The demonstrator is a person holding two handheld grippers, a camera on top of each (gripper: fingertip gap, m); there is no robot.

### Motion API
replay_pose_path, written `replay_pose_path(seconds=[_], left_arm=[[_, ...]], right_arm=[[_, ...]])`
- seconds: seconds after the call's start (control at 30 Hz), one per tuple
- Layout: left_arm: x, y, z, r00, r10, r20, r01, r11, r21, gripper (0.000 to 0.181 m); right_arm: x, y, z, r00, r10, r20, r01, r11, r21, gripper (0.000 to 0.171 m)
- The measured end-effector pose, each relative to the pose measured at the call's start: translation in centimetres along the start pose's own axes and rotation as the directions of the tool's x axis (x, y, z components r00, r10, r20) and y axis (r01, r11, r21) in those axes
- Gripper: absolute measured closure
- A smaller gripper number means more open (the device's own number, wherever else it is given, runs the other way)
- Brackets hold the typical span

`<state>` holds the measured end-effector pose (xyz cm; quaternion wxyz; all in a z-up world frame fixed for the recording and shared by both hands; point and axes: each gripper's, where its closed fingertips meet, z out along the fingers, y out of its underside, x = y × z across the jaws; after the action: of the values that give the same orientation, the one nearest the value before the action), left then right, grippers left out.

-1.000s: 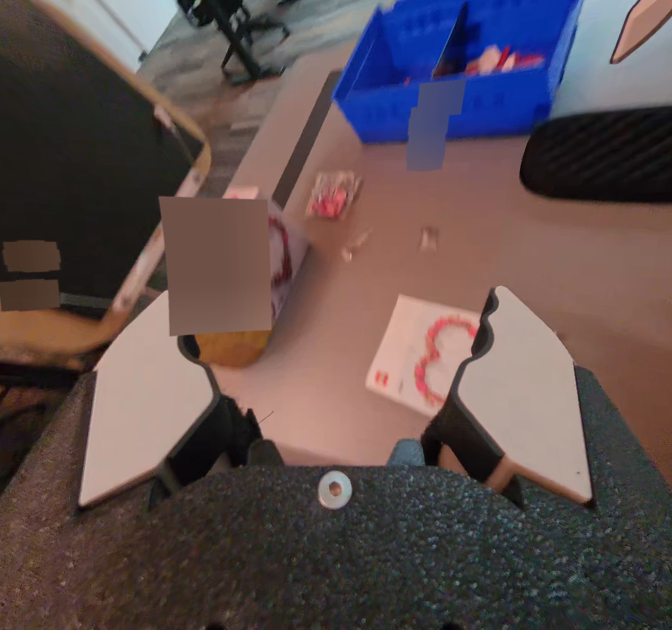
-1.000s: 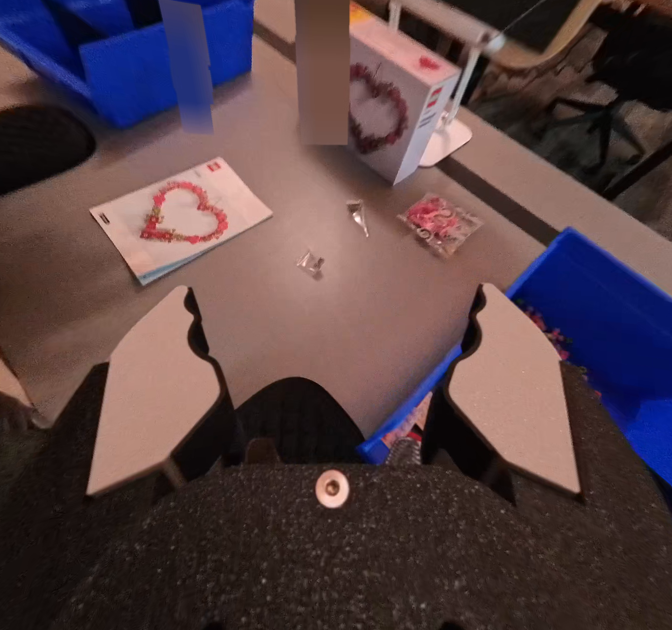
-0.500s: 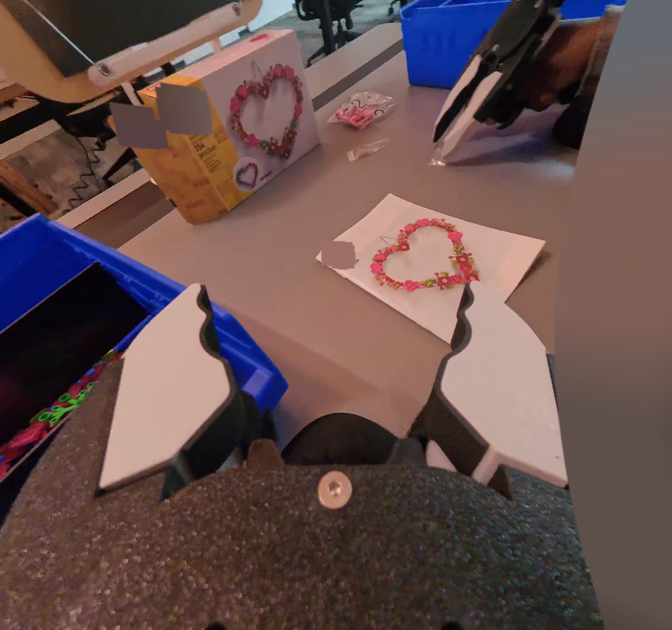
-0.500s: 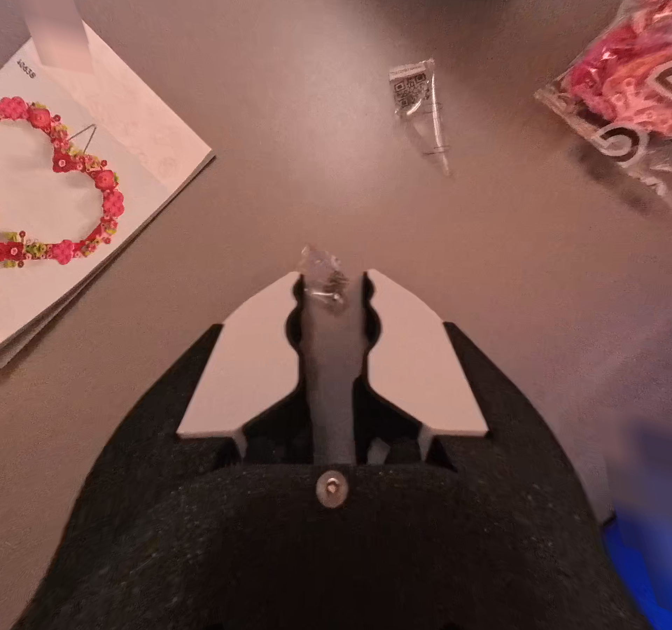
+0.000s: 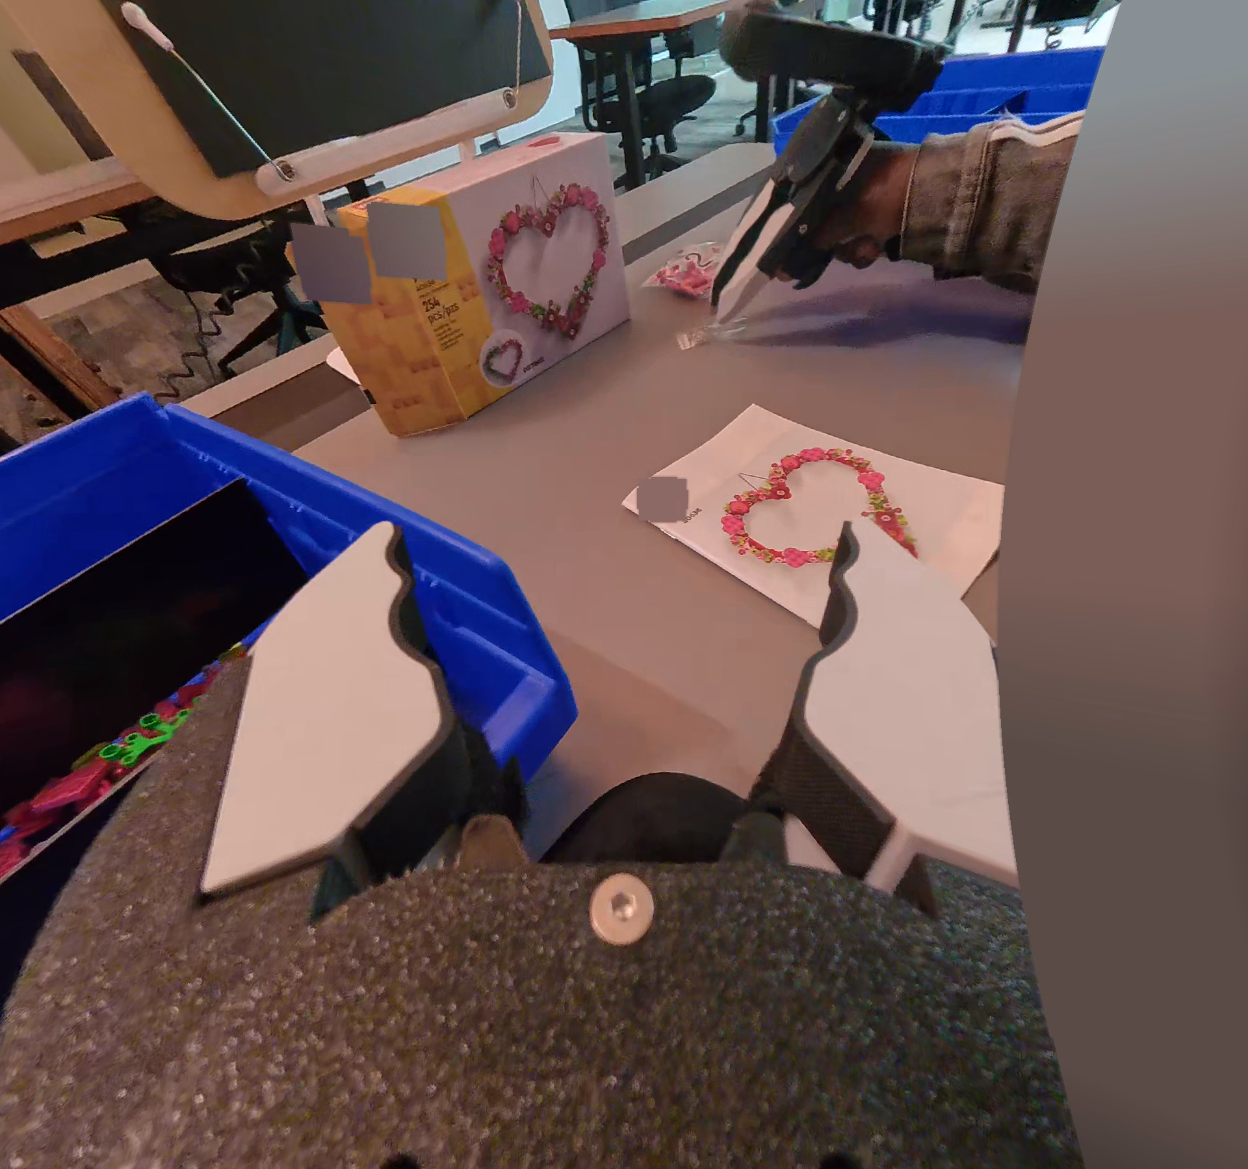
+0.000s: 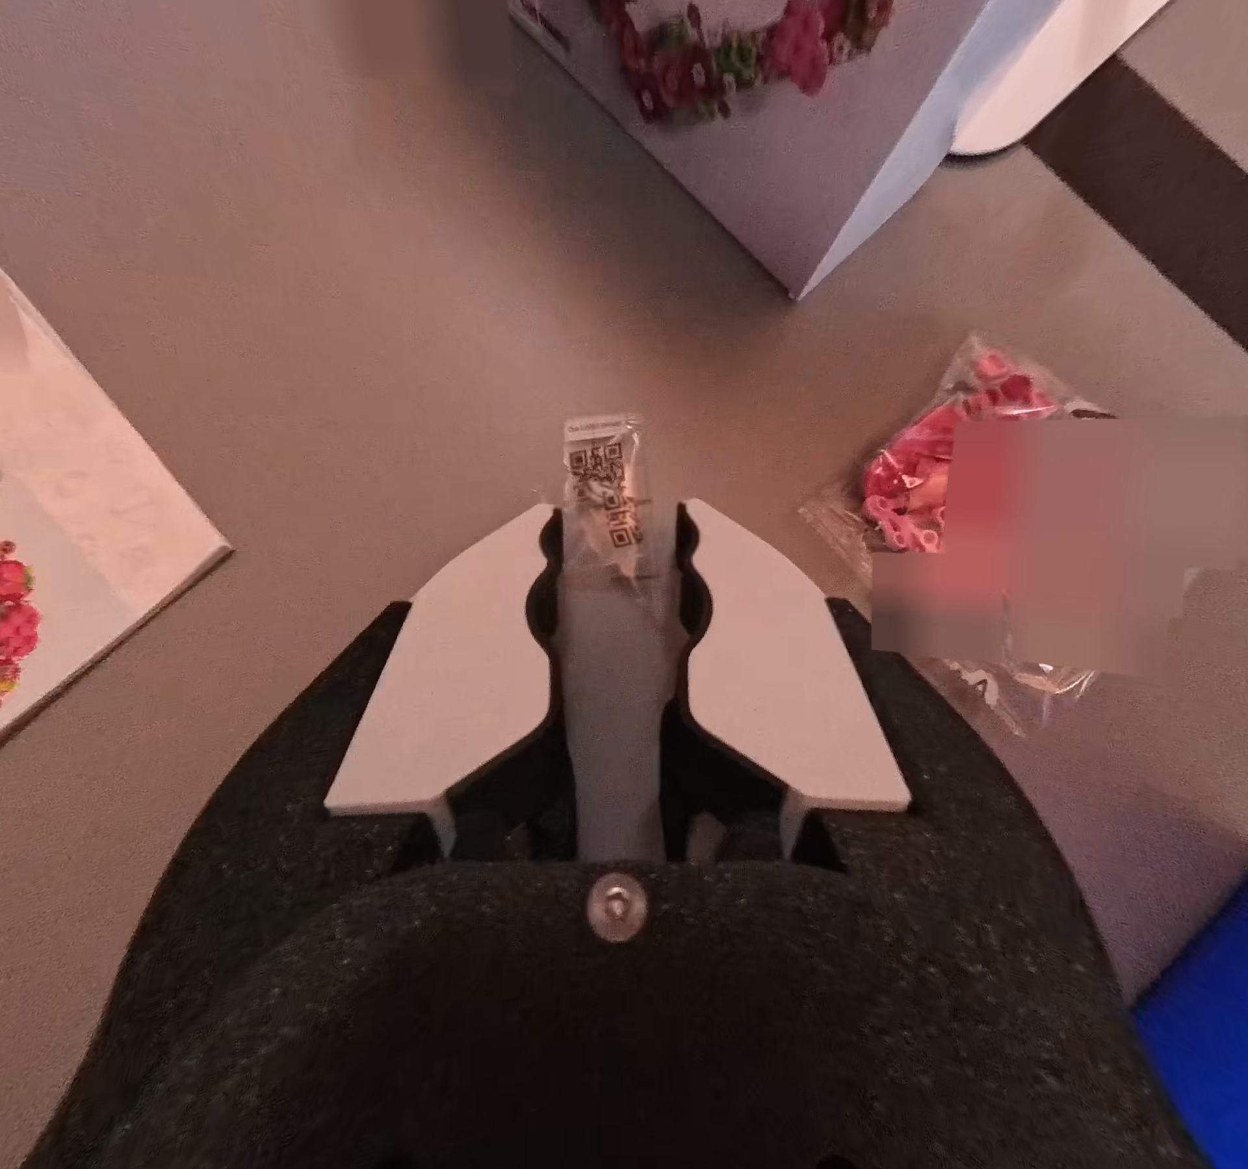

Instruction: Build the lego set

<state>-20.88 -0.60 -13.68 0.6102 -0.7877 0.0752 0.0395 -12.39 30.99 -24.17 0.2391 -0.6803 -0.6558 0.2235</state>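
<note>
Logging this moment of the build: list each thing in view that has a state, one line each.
Left gripper: open, empty.
Right gripper: nearly closed around small clear plastic bag, which lies on the grey table.
Clear bag of pink pieces: sealed, lying flat.
White and yellow set box: upright, closed.
White instruction booklet: closed, flat.

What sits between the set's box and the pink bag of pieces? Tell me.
Nothing: in the right wrist view the box and the pink bag are parted only by bare grey table. The small clear bag lies nearer, at the right gripper.
</note>
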Motion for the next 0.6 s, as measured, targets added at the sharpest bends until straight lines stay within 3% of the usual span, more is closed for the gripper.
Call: replay_pose_path(seconds=[0.03,0.1,0.23,0.33,0.5,0.6], left_arm=[[-0.1,0.1,0.0,1.000,0.004,0.005,-0.004,1.000,-0.001,0.066],[0.0,0.2,0.1,1.000,0.001,-0.002,-0.001,1.000,-0.003,0.067],[0.0,0.6,0.4,1.000,0.000,-0.006,0.000,1.000,-0.014,0.067],[0.1,0.6,0.4,1.000,0.012,-0.004,-0.012,1.000,-0.019,0.067],[0.0,0.7,0.4,1.000,0.011,-0.003,-0.011,1.000,-0.019,0.068],[0.2,0.6,0.5,1.000,0.022,-0.004,-0.022,1.000,-0.022,0.069]], right_arm=[[0.3,0.6,0.5,1.000,-0.002,-0.002,0.001,0.999,-0.033,0.131],[0.0,0.8,0.9,0.999,0.009,0.035,-0.008,1.000,-0.029,0.131],[0.2,0.8,1.0,0.999,-0.010,0.034,0.011,1.000,-0.009,0.166],[1.4,-0.4,0.2,0.998,-0.045,-0.047,0.046,0.999,0.021,0.171],[10.1,-6.3,-4.5,0.963,0.124,-0.241,-0.084,0.981,0.172,0.171],[16.4,-7.5,-3.9,0.913,0.290,-0.287,-0.235,0.949,0.210,0.171]])
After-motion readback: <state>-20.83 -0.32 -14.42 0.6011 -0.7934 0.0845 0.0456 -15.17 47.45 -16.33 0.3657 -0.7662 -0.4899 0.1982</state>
